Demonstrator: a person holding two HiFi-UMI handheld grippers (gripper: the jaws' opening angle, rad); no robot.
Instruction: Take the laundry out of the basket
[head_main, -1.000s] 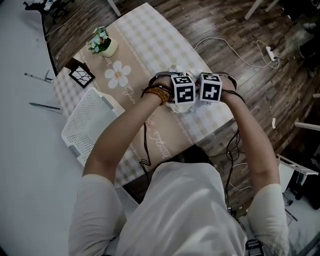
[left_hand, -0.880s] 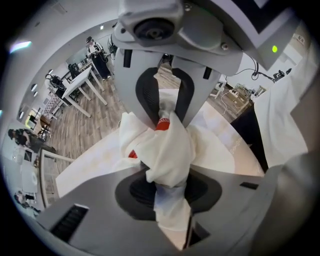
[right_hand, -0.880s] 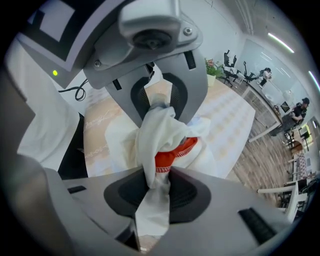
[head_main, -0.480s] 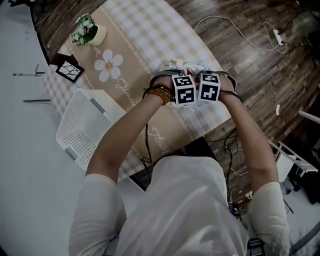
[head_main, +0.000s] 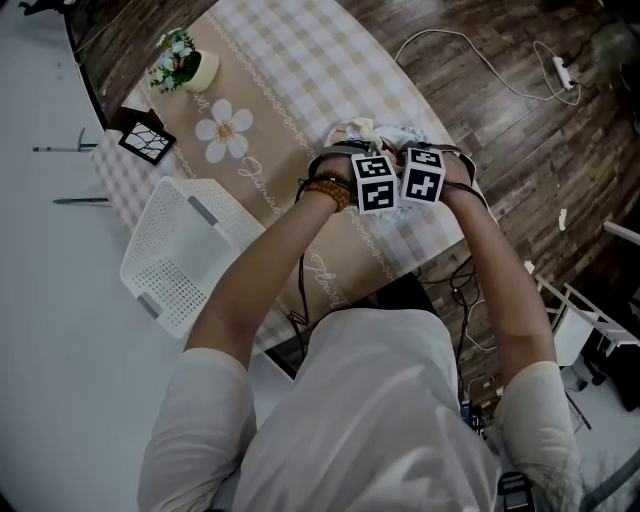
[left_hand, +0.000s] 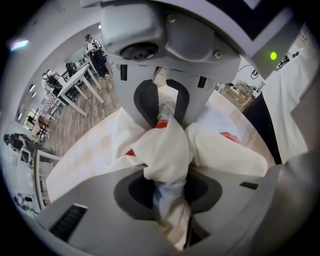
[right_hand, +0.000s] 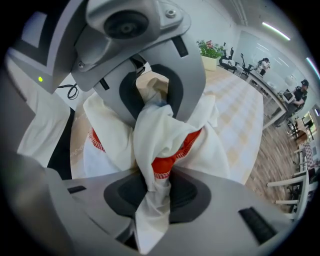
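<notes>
Laundry (head_main: 378, 132): one white garment with orange-red stitched trim, crumpled in a loose heap on the checked surface near its right edge. One twisted bunch of it (left_hand: 165, 150) was clamped in the jaws of the left gripper (left_hand: 164, 112). Another fold (right_hand: 155, 145), trim showing, was clamped in the jaws of the right gripper (right_hand: 156, 102).

Basket (head_main: 180, 260): white perforated plastic, rectangular, open side up with its mesh floor showing. It sat at the surface's left edge, well apart from the laundry.
</notes>
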